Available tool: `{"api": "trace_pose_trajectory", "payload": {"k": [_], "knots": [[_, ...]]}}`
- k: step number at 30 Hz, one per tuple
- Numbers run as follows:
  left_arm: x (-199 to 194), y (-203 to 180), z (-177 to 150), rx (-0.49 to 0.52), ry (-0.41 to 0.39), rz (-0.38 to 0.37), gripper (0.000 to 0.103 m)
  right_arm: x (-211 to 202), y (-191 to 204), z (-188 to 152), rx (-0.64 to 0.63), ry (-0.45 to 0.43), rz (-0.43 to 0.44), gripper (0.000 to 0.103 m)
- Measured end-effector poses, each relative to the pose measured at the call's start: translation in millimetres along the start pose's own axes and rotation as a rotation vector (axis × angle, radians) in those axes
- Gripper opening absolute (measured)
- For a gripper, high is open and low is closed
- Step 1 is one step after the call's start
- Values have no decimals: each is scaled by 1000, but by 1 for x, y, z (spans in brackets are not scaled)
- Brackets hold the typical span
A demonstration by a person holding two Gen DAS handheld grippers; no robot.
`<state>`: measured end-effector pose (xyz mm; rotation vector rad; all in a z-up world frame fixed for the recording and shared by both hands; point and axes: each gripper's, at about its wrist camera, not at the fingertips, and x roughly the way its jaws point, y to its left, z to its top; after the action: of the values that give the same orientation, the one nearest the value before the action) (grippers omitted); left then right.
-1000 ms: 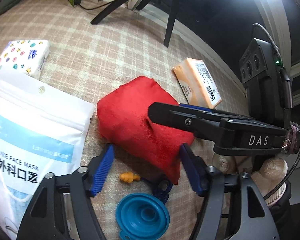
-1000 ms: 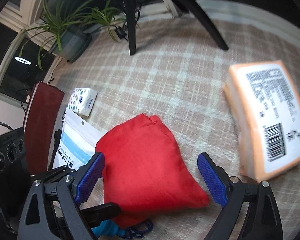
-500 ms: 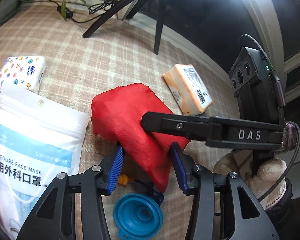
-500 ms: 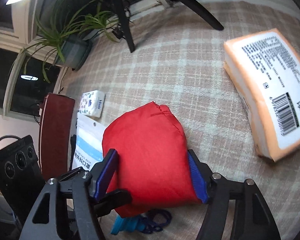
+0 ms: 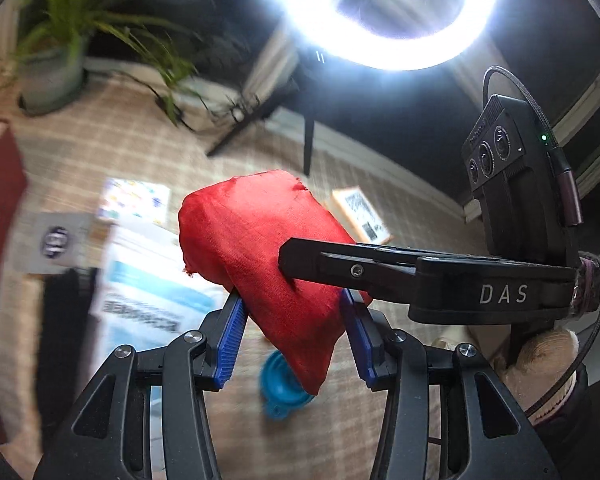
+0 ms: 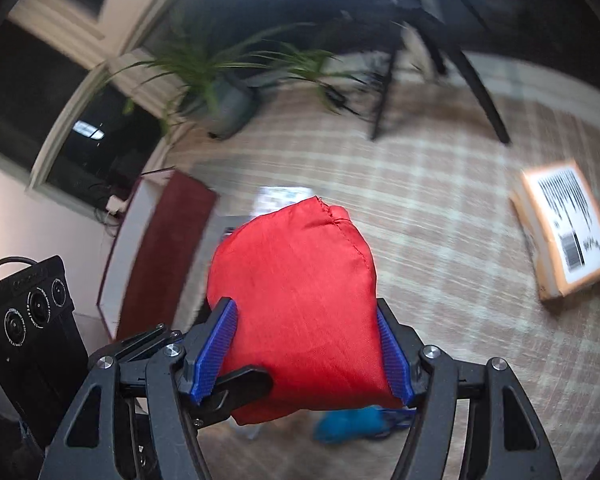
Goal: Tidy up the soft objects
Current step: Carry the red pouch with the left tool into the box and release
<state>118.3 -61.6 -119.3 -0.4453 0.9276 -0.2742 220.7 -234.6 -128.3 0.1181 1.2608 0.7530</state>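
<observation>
A soft red fabric pouch (image 5: 268,256) hangs in the air above the checked cloth, gripped from two sides. My left gripper (image 5: 292,320) is shut on its lower end, blue pads pressed into the fabric. In the right wrist view the same red pouch (image 6: 300,292) fills the middle, with my right gripper (image 6: 306,344) shut on its near part. The right gripper's black body (image 5: 440,280) crosses in front of the pouch in the left wrist view. A gloved hand (image 5: 540,364) holds it.
On the checked cloth (image 6: 440,208) below lie a face-mask bag (image 5: 148,292), a patterned tissue pack (image 5: 136,200), an orange tissue pack (image 6: 564,232) and a blue funnel (image 5: 280,392). A dark red box (image 6: 160,256) stands left. A potted plant (image 6: 224,96), tripod legs (image 6: 468,72) and a ring light (image 5: 384,8) stand behind.
Both grippers closed on the red pouch where it lay, then lifted it off the cloth. The funnel and packs now sit farther below, and both views tilted up toward the room.
</observation>
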Motion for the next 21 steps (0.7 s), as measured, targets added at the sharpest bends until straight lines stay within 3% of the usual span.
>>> {"api": "trace_pose_trajectory", "payload": {"k": [9, 21], "knots": [[-121, 75, -6, -42, -167, 92, 46, 8, 146, 7, -208, -52, 33, 64], [-190, 219, -23, -231, -175, 215, 46, 135, 300, 6, -351, 61, 111, 64]]}}
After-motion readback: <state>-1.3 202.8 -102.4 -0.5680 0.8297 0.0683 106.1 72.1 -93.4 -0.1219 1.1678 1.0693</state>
